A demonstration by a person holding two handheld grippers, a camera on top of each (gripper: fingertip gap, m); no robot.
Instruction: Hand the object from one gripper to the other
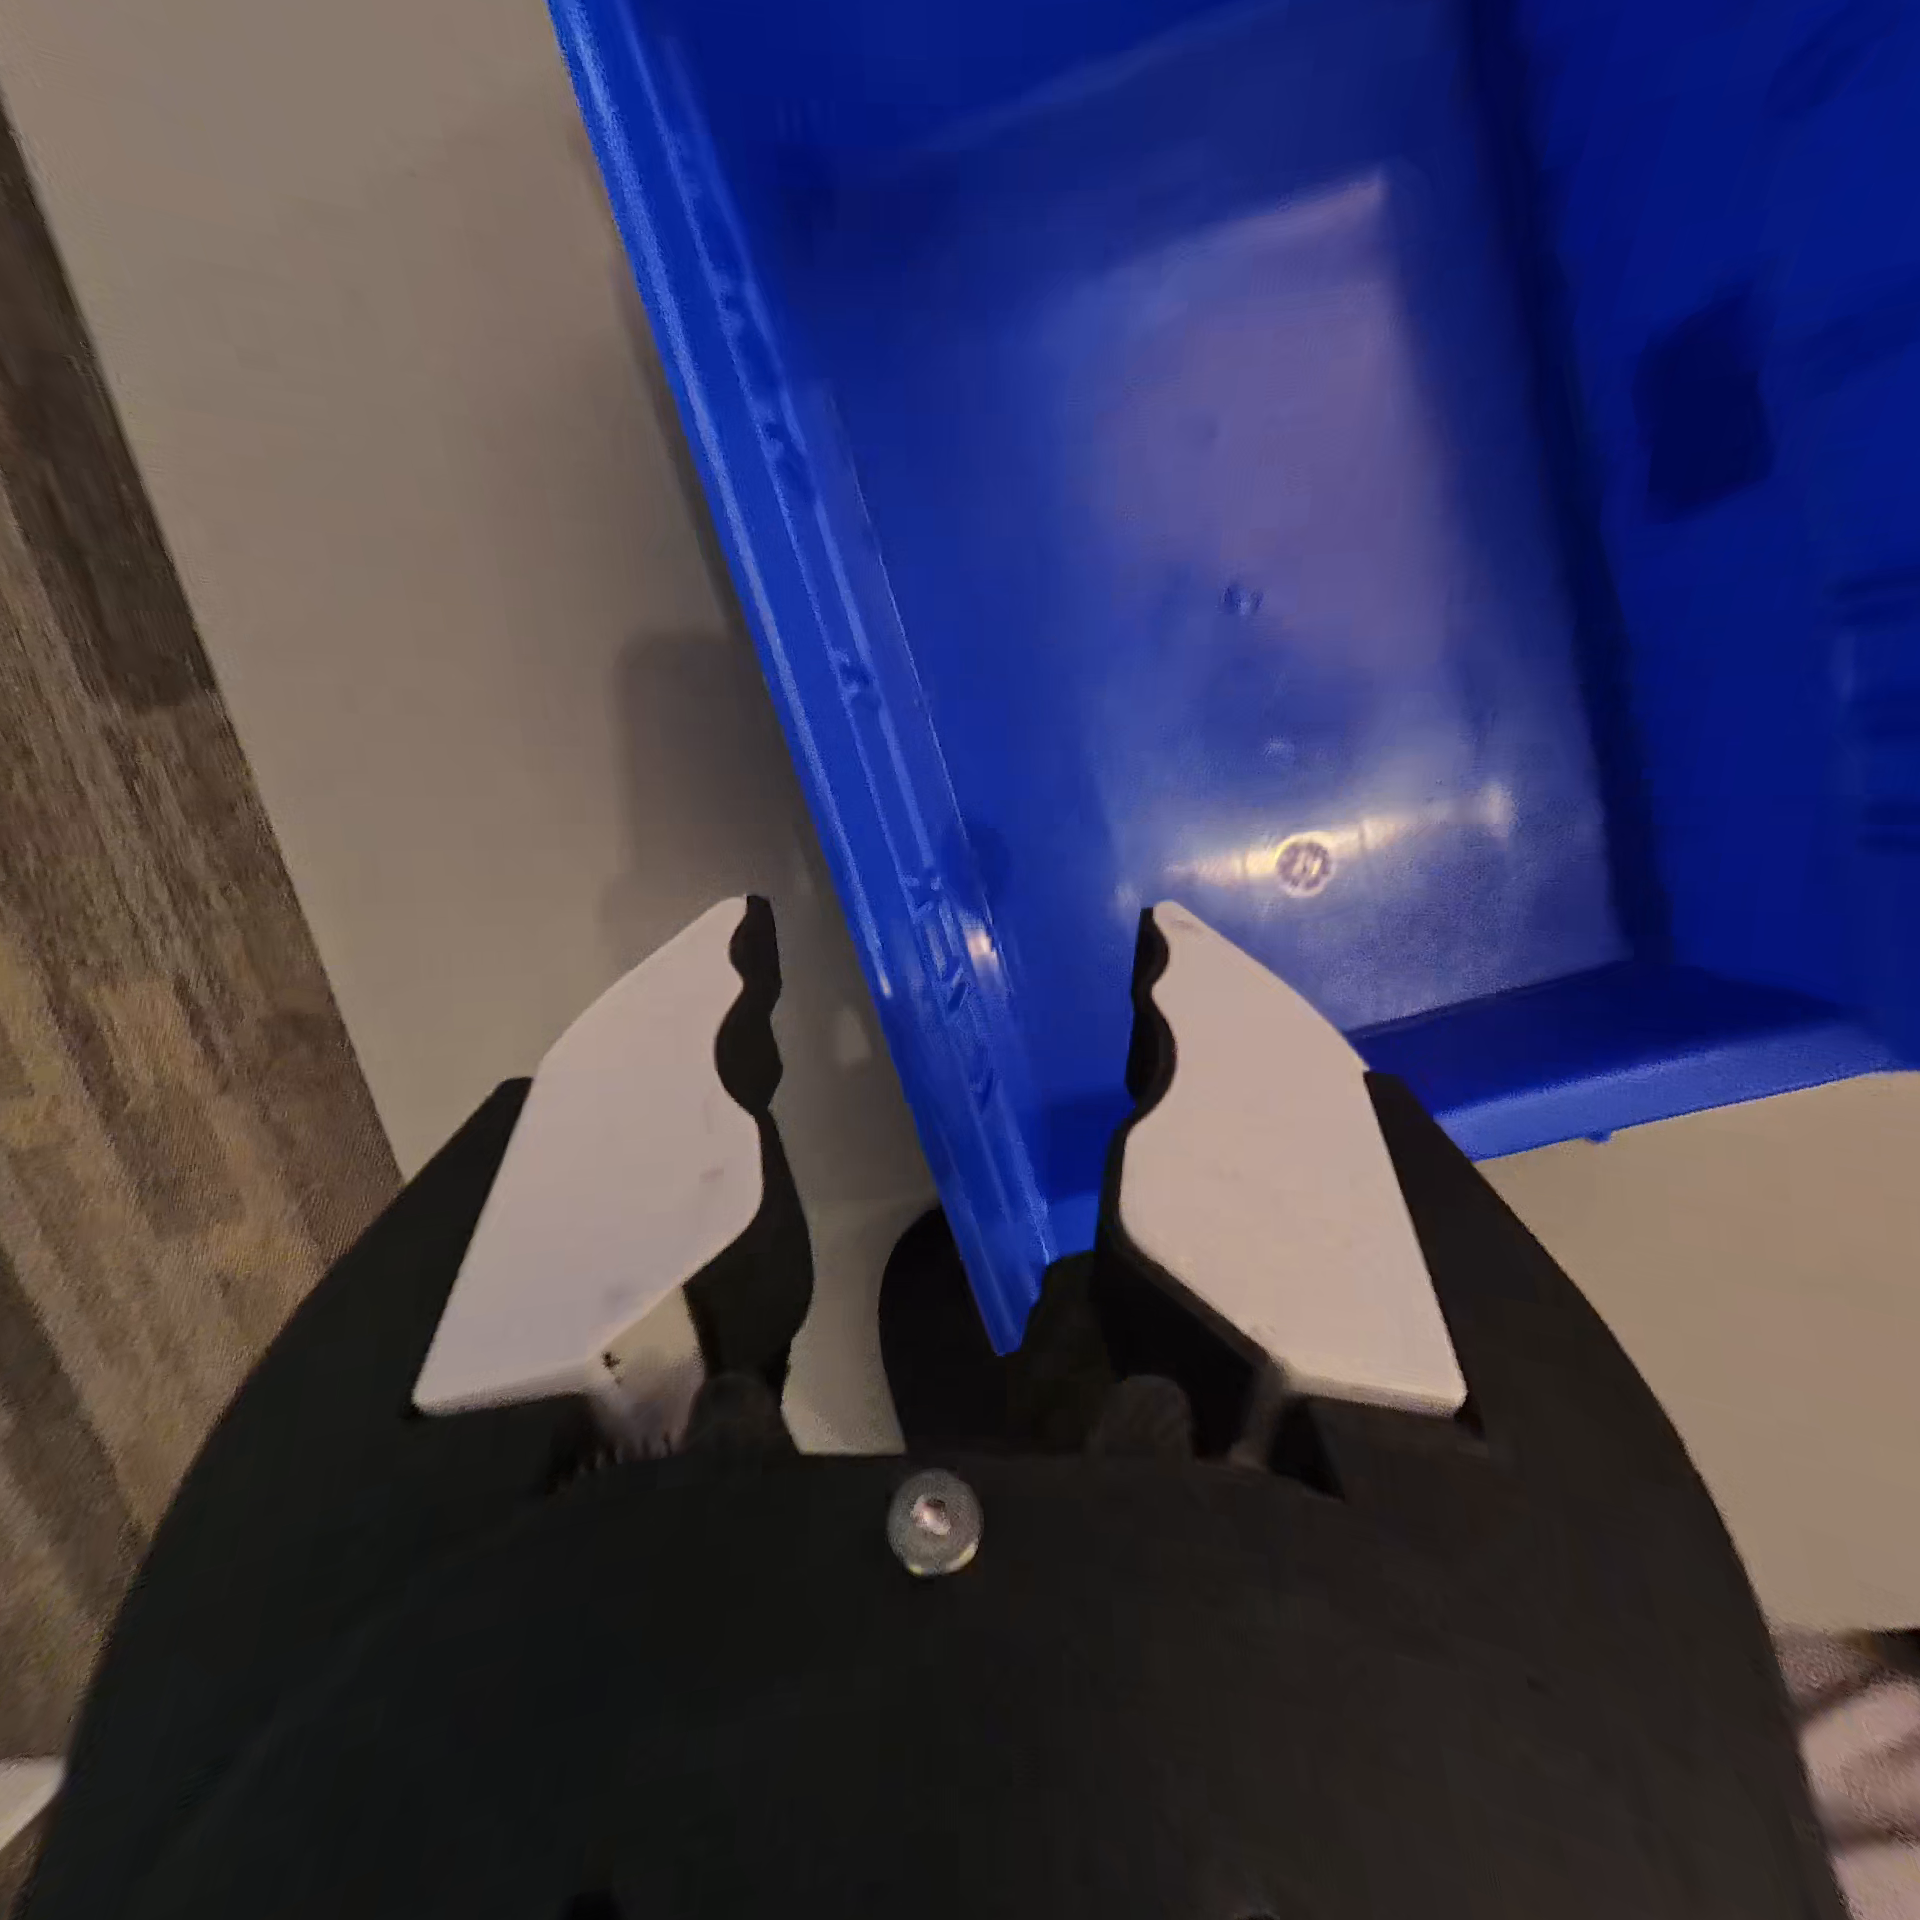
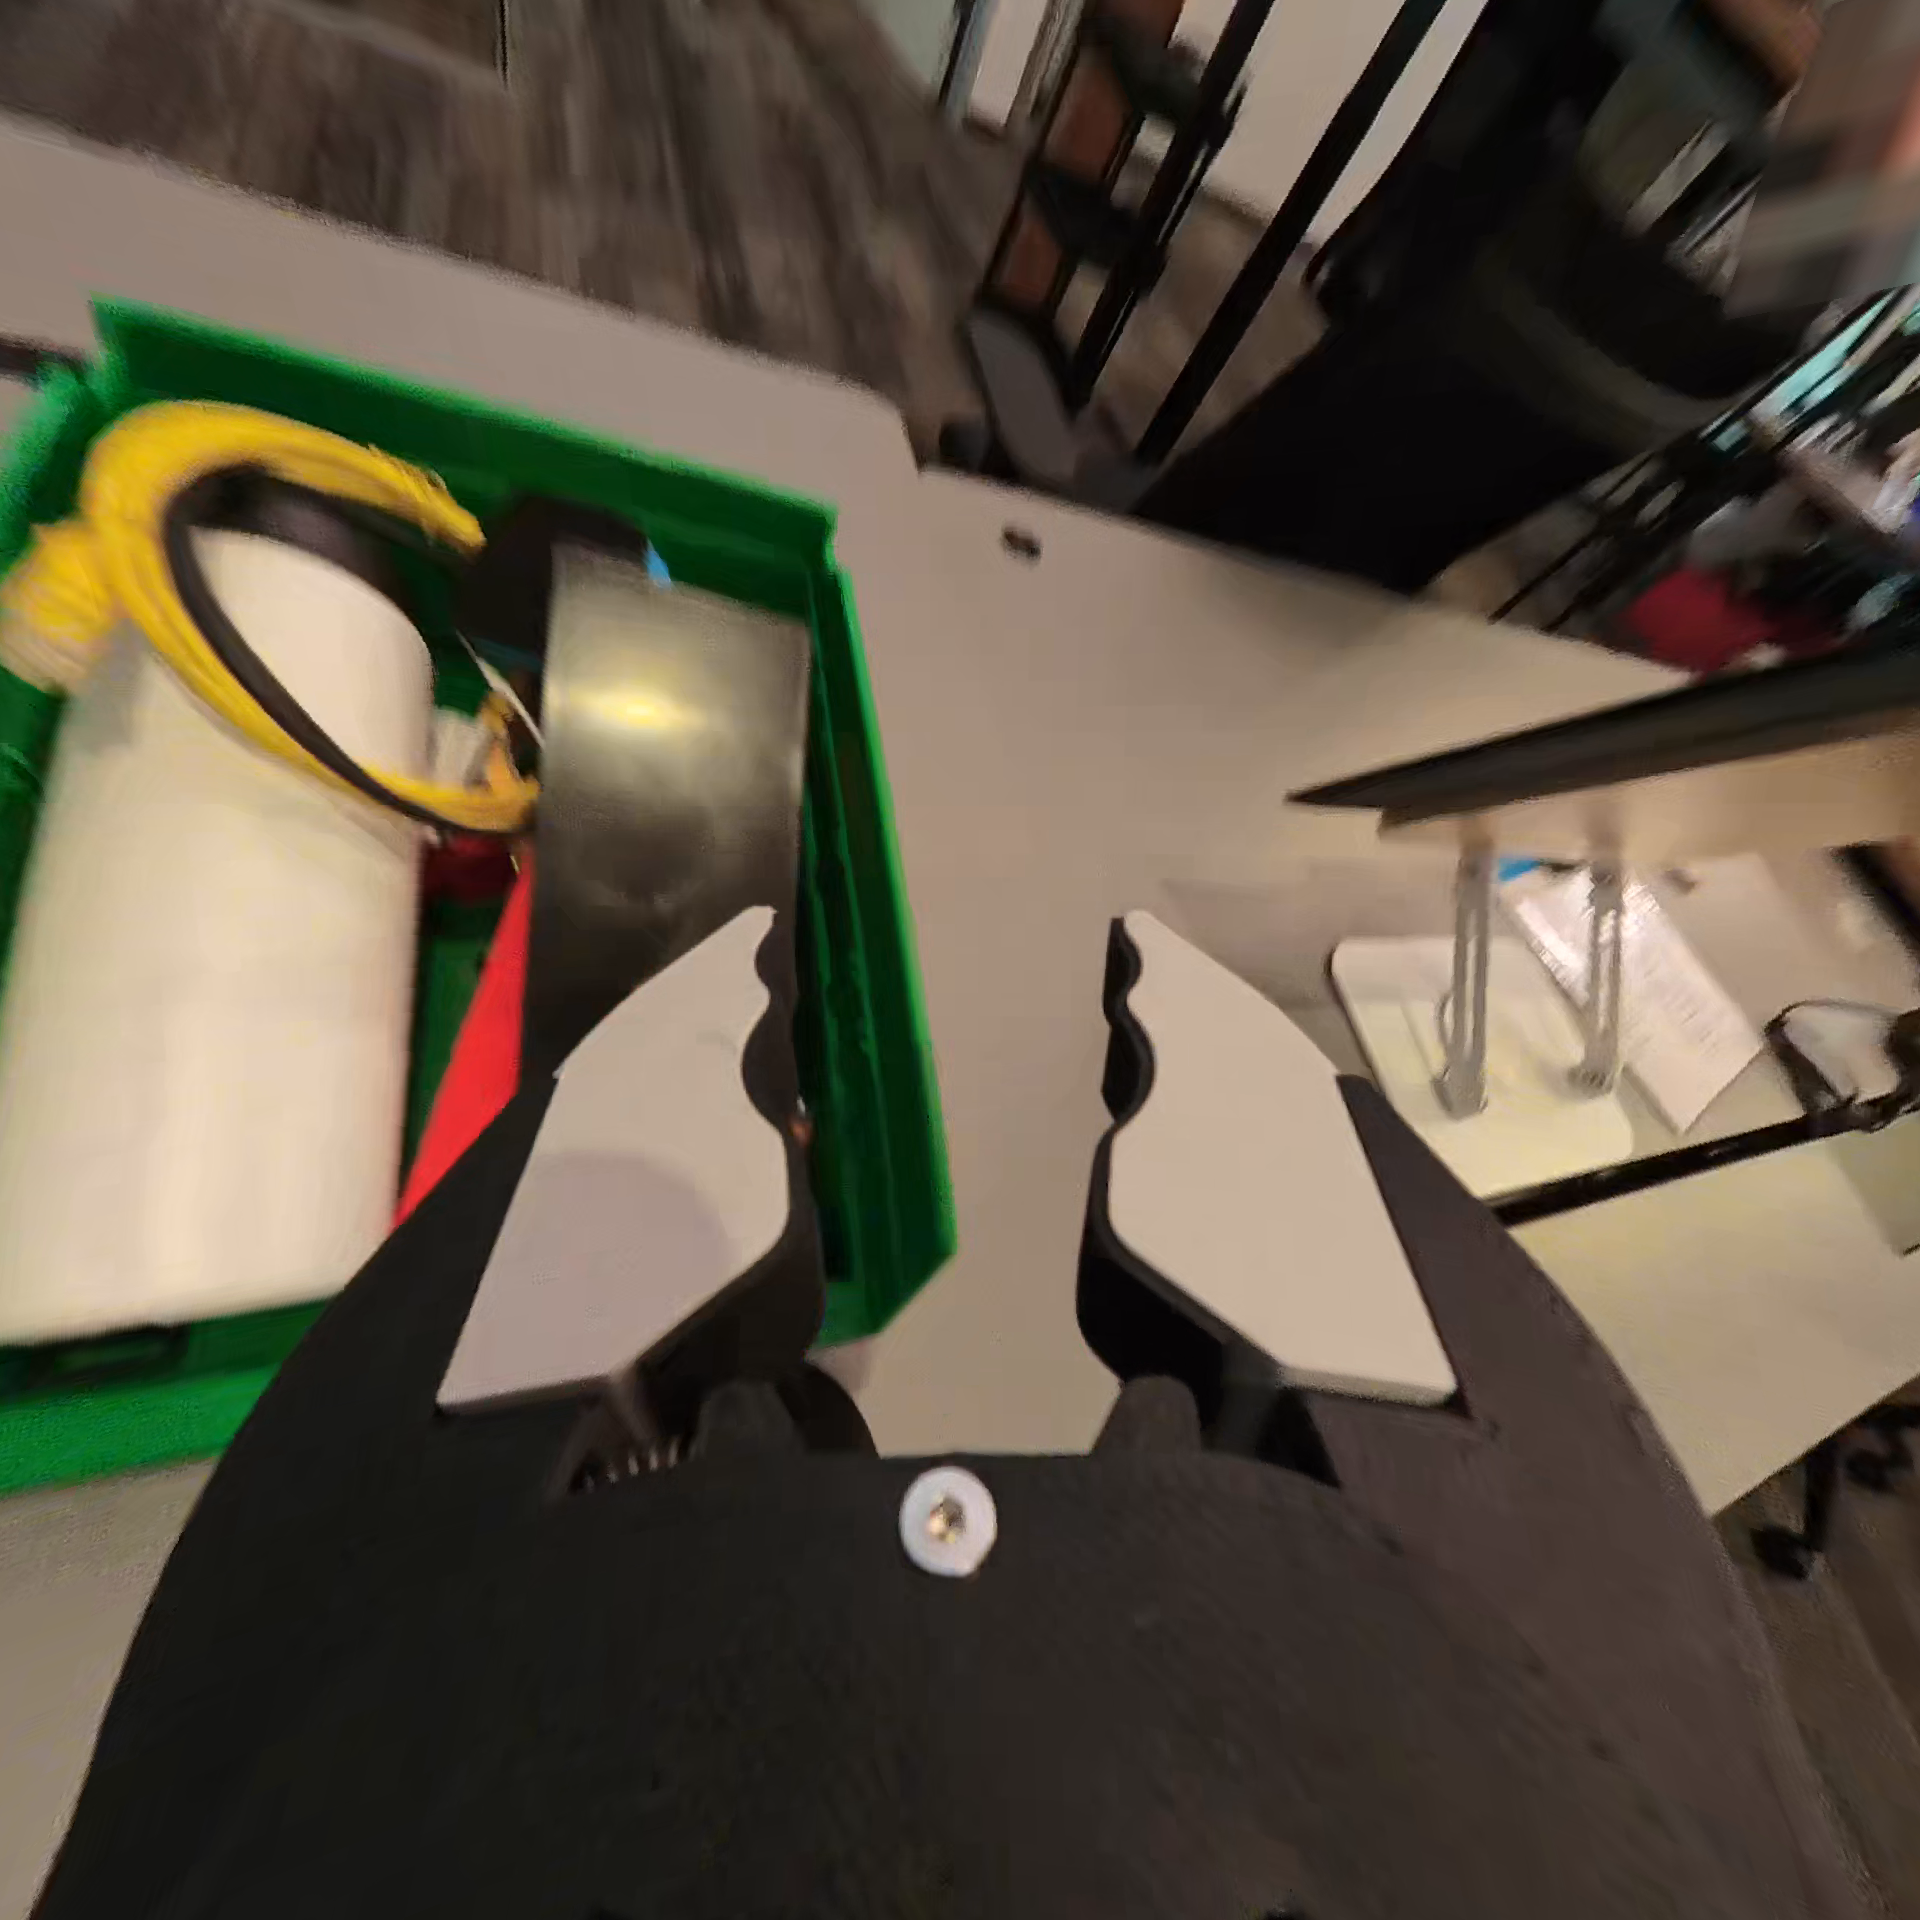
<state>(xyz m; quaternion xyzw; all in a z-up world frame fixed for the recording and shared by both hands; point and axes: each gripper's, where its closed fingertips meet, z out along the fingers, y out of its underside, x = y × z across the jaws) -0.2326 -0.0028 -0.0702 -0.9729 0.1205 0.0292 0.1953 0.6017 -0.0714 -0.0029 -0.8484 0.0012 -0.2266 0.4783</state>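
In the left wrist view my left gripper is open and holds nothing. Its fingers straddle the left wall of an empty blue bin, whose near corner reaches deep between them. In the right wrist view my right gripper is open and empty, hovering over the right wall of a green bin. The green bin holds a white roll, a yellow cable bundle, a dark grey tape roll and a red piece. The view is motion-blurred.
Both bins stand on a pale grey table. Its left edge and the carpet floor show in the left wrist view. Black chair frames stand beyond the table, and a lower desk with papers is to the right. One gripper's finger ends stand about 85 cm off the other's.
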